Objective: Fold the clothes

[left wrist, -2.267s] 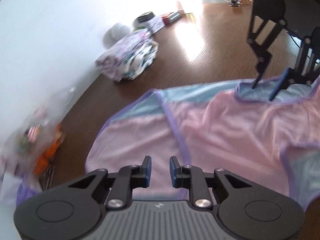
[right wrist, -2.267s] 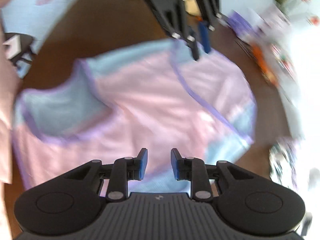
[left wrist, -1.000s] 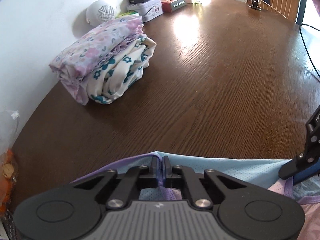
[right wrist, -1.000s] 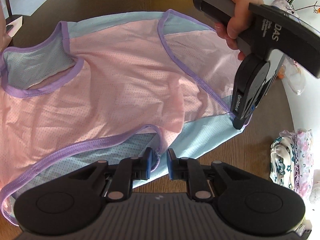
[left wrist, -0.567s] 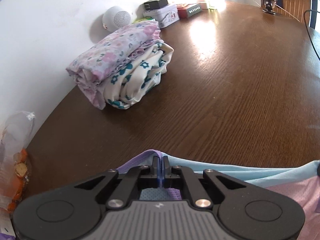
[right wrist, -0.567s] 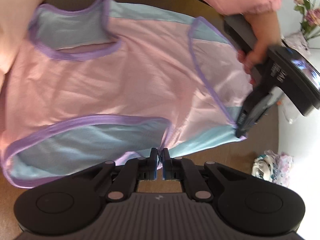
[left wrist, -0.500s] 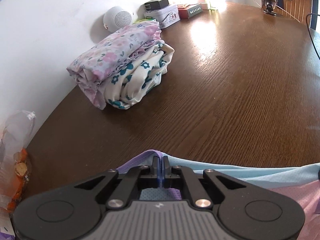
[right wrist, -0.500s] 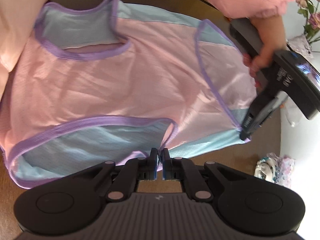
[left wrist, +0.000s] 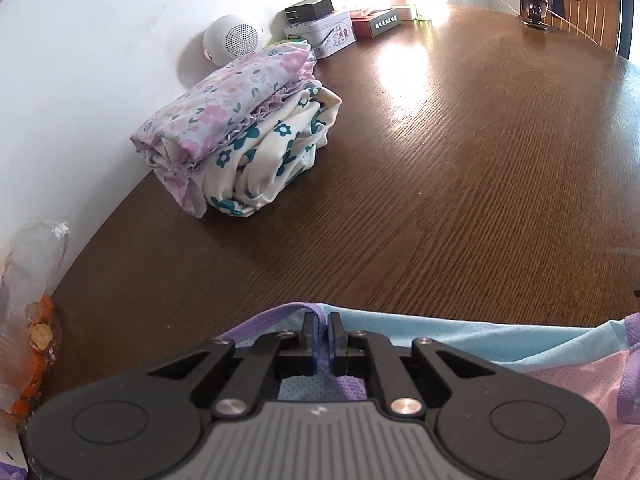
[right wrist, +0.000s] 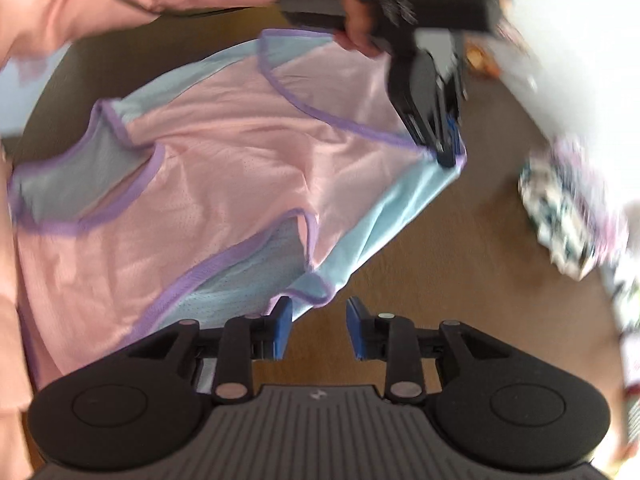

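Note:
A pink mesh top [right wrist: 224, 152] with light-blue panels and purple trim lies spread on the brown wooden table [left wrist: 460, 184]. My left gripper [left wrist: 322, 326] is shut on the top's blue and purple corner [left wrist: 420, 330]; it also shows in the right wrist view [right wrist: 446, 158], pinching that far corner. My right gripper [right wrist: 318, 322] is open and empty, just off the near armhole corner [right wrist: 316, 292], which lies loose on the table.
A stack of folded floral clothes [left wrist: 240, 128] sits by the white wall, and shows blurred in the right wrist view [right wrist: 572, 220]. Behind it are a round white speaker [left wrist: 232, 42], a tin [left wrist: 324, 34] and small boxes. A plastic bag [left wrist: 28, 300] lies at the left edge.
My right gripper was shut on the near armhole corner and has opened, letting it go and drawing back. My left gripper stays shut on its corner and has moved slightly.

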The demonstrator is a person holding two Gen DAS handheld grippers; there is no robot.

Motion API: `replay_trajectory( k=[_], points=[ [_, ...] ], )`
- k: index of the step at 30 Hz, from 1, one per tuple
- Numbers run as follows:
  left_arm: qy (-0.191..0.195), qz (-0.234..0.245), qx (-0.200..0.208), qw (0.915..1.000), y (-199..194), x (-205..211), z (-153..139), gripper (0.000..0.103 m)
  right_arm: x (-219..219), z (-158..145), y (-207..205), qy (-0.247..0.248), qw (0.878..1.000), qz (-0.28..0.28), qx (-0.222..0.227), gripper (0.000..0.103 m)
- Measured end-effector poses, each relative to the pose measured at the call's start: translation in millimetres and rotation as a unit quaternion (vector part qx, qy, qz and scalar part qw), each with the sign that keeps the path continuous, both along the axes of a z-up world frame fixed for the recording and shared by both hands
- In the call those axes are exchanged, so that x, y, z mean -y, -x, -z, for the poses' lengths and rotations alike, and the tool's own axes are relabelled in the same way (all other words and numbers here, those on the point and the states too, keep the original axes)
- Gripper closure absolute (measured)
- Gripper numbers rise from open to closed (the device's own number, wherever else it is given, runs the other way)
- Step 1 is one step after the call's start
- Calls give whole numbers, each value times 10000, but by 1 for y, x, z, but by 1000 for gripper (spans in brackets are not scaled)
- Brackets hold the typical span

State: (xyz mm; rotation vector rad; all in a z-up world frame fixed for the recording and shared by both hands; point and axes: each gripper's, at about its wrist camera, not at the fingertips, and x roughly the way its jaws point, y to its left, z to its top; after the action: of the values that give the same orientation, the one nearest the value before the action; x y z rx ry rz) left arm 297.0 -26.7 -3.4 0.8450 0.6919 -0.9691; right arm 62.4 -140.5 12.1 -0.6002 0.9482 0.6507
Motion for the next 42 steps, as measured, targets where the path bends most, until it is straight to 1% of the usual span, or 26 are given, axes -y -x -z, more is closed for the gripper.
replay_trajectory(
  k=[3, 7, 12, 14, 15, 16, 17, 18, 19, 24, 30, 32, 35, 37, 40, 42],
  points=[
    [-26, -37, 20, 10000, 1, 0, 0, 97, -2, 2, -7, -176, 9995, 253, -117, 71],
    [26, -97, 0, 9999, 0, -2, 2, 97, -8, 8, -15, -231, 9983, 508, -173, 68],
    [29, -62, 18, 10000, 0, -2, 1, 97, -13, 11, -8, -114, 9983, 541, -205, 67],
    [10, -25, 49, 10000, 1, -2, 1, 97, -17, 12, -1, 41, 9988, 487, -45, 69],
    [8, -16, 58, 10000, 2, -2, 1, 97, -18, 12, 1, 92, 9988, 470, 19, 72],
    [11, -11, 64, 10000, 2, -1, 1, 97, -18, 12, 2, 111, 9987, 489, 30, 85],
    [14, -6, 69, 10000, 2, -1, 1, 97, -17, 12, 1, 118, 9985, 542, 18, 92],
    [17, 0, 74, 10000, 2, -1, 1, 97, -16, 12, 0, 124, 9981, 599, 4, 97],
    [21, 7, 82, 10000, 3, -1, 2, 97, -14, 12, 0, 128, 9977, 671, 5, 100],
    [87, -15, 101, 9999, 2, -3, 2, 97, 2, 8, 0, 45, 9930, 1179, -42, 101],
    [198, -98, 62, 9997, 1, -3, 1, 97, 11, 13, 8, -38, 9893, 1460, -6, 100],
    [194, -96, 65, 9997, 1, -3, 1, 97, 10, 9, 10, -94, 9900, 1405, 69, 97],
    [199, -102, 58, 9997, 1, -2, 1, 97, -1, 3, 8, 26, 9934, 1085, 361, 88],
    [208, -108, 53, 9997, 1, -1, 1, 97, -11, 4, 5, 228, 9949, 787, 580, 76],
    [219, -100, 31, 9997, 1, 0, 0, 98, -28, 9, 1, 590, 9941, 277, 864, 75],
    [207, -102, 26, 9997, 1, 1, 0, 98, -36, 14, -3, 801, 9926, -47, 914, 75]
  ],
)
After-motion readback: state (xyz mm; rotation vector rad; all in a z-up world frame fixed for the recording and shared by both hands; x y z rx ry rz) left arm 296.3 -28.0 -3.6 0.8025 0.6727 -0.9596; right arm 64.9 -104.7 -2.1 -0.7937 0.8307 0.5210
